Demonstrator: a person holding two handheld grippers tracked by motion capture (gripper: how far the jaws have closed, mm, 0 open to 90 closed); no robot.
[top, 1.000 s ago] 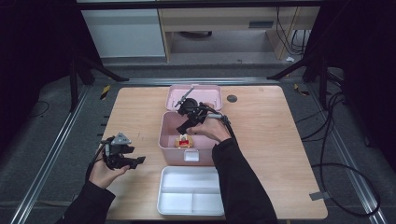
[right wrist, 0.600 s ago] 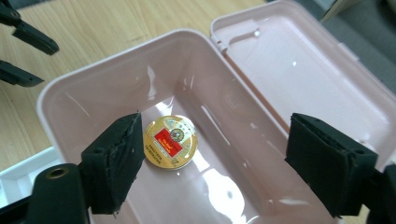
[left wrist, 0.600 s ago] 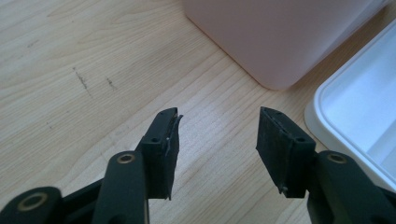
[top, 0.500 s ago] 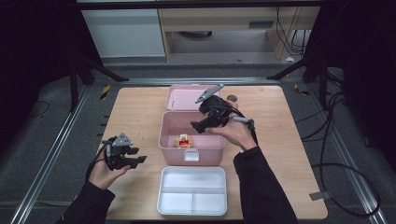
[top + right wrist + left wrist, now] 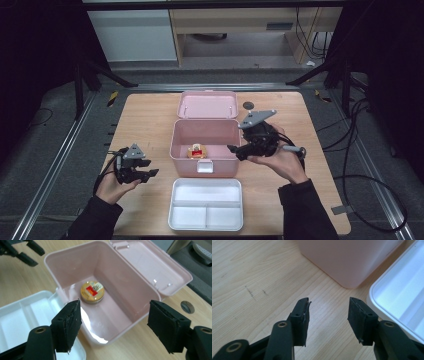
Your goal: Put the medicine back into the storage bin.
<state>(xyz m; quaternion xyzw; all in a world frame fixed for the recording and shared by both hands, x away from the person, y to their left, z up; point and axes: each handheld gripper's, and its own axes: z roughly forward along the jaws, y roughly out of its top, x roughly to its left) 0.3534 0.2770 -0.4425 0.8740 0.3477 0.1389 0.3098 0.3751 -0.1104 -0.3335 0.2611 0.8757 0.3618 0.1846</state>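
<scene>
High view: tin (image 5: 197, 150) (round) in box (image 5: 205, 135)

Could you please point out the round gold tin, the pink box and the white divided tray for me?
round gold tin (image 5: 92, 291): right gripper view, on its red-labelled top.
pink box (image 5: 181, 145): high view, on its left inner wall.
white divided tray (image 5: 206, 184): high view, on the bare floor of its long compartment.

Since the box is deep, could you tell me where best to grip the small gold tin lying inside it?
Probably across the round rim of the gold tin, from straight above: it lies flat on the floor of the pink box, whose tall walls block any sideways approach.
</scene>
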